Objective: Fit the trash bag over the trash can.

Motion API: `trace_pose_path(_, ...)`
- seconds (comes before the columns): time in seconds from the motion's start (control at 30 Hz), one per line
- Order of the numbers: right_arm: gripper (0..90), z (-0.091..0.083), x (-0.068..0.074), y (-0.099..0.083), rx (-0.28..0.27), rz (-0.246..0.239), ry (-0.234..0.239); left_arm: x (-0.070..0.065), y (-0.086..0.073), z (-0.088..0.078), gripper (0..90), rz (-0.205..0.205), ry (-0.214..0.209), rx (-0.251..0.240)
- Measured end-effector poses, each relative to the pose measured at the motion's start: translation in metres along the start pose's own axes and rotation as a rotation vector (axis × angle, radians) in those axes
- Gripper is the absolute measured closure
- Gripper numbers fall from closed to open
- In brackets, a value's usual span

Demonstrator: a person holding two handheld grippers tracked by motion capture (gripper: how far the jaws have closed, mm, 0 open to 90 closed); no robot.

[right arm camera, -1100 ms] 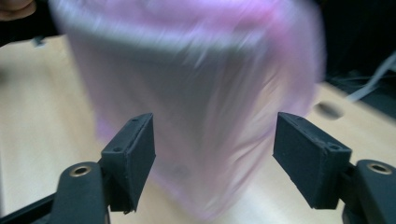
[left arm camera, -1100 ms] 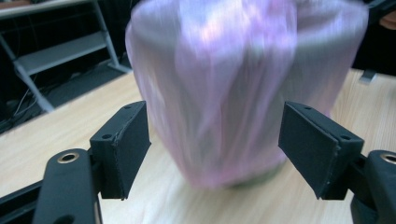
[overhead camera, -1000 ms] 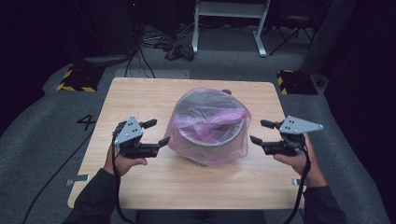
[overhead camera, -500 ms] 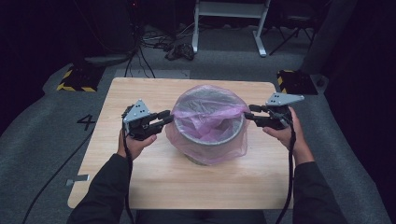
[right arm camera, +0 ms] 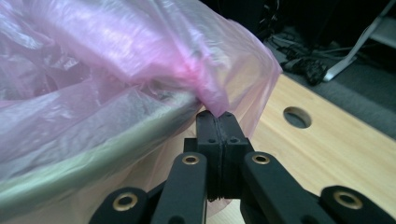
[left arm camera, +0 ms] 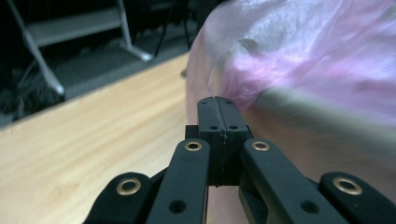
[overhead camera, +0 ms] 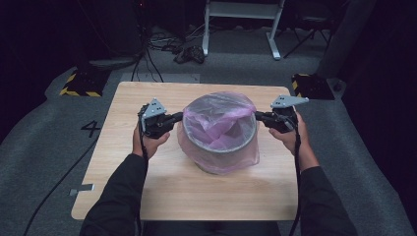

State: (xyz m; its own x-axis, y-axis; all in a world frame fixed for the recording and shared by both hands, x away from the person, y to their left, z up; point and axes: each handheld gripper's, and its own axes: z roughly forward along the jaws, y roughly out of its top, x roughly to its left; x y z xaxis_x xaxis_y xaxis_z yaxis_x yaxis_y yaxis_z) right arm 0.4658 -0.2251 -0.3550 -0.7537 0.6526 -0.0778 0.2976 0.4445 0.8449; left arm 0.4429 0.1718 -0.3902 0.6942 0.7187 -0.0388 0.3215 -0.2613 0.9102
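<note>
A: On the table (overhead camera: 123, 196), seen from above, the pink bag (overhead camera: 219, 123) lines the metal bin (overhead camera: 216, 147) mid-board, left gripper (overhead camera: 179, 117) and right gripper (overhead camera: 258, 116) at its rim.

B: Left gripper view: jaws have just closed, pinching film?

A: Yes; right gripper view, likewise. Thin, slippery, tearable: I'd grip bunched film at the rim.

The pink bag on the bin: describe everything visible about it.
The pink bag is thin, see-through, crinkled plastic lining a round grey metal bin that stands upright mid-table. Its mouth is folded outward over the rim and hangs down the outside wall like a skirt; loose film bunches inside. The left tool and right tool have just closed, each pinching the film at opposite sides of the rim.
</note>
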Motion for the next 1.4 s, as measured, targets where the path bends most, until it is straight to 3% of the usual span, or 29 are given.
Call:
trace_pose_path(0.13, 90.0, 0.008, 0.001, -0.004, 0.013, 0.019, 0.007, 0.000, -0.011, 0.008, 90.0, -0.003, 0.002, 0.042)
trace_pose_path(0.2, 89.7, 0.007, 0.000, -0.005, 0.017, 0.036, 0.007, 0.001, -0.019, 0.007, 90.0, 0.013, 0.013, 0.093)
trace_pose_path(0.23, 85.1, 0.006, -0.001, -0.005, 0.017, 0.034, -0.004, 0.001, -0.022, 0.006, 89.9, 0.009, 0.017, 0.102)
trace_pose_path(0.3, 72.6, 0.002, -0.002, -0.005, 0.003, 0.043, -0.038, 0.003, -0.027, -0.002, 70.3, -0.006, 0.039, 0.084)
trace_pose_path(0.33, 71.3, -0.001, -0.002, -0.004, -0.011, 0.046, -0.038, 0.004, -0.029, -0.008, 68.3, -0.010, 0.026, 0.063)
trace_pose_path(0.4, 64.2, -0.008, -0.001, -0.002, -0.026, 0.031, -0.042, 0.004, -0.030, -0.021, 59.9, 0.008, 0.066, 0.043)
trace_pose_path(0.47, 57.9, -0.017, -0.001, 0.001, -0.039, 0.037, -0.054, 0.004, -0.033, -0.032, 47.6, 0.018, 0.072, 0.053)
trace_pose_path(0.57, 49.5, -0.031, -0.001, 0.009, -0.067, 0.037, -0.053, -0.003, -0.041, -0.046, 38.0, 0.057, 0.098, 0.079)
trace_pose_path(0.63, 45.8, -0.038, 0.002, 0.016, -0.089, 0.040, -0.025, -0.010, -0.049, -0.054, 30.1, 0.079, 0.094, 0.096)
trace_pose_path(0.77, 37.9, -0.041, 0.020, 0.033, -0.107, -0.020, 0.045, -0.029, -0.068, -0.061, 21.0, 0.122, 0.052, 0.149)
trace_pose_path(0.87, 33.8, -0.031, 0.037, 0.047, -0.072, -0.070, 0.082, -0.044, -0.084, -0.064, 17.5, 0.137, 0.016, 0.187)
trace_pose_path(1.0, 33.5, -0.013, 0.054, 0.060, -0.015, -0.122, 0.135, -0.058, -0.103, -0.064, 17.4, 0.167, 0.013, 0.252)
trace_pose_path(1.1, 35.6, 0.000, 0.062, 0.066, 0.031, -0.137, 0.144, -0.066, -0.121, -0.063, 18.1, 0.187, 0.015, 0.291)
trace_pose_path(1.4, 35.9, 0.029, 0.069, 0.070, 0.214, -0.171, 0.171, -0.064, -0.143, -0.058, 17.7, 0.166, 0.001, 0.367)
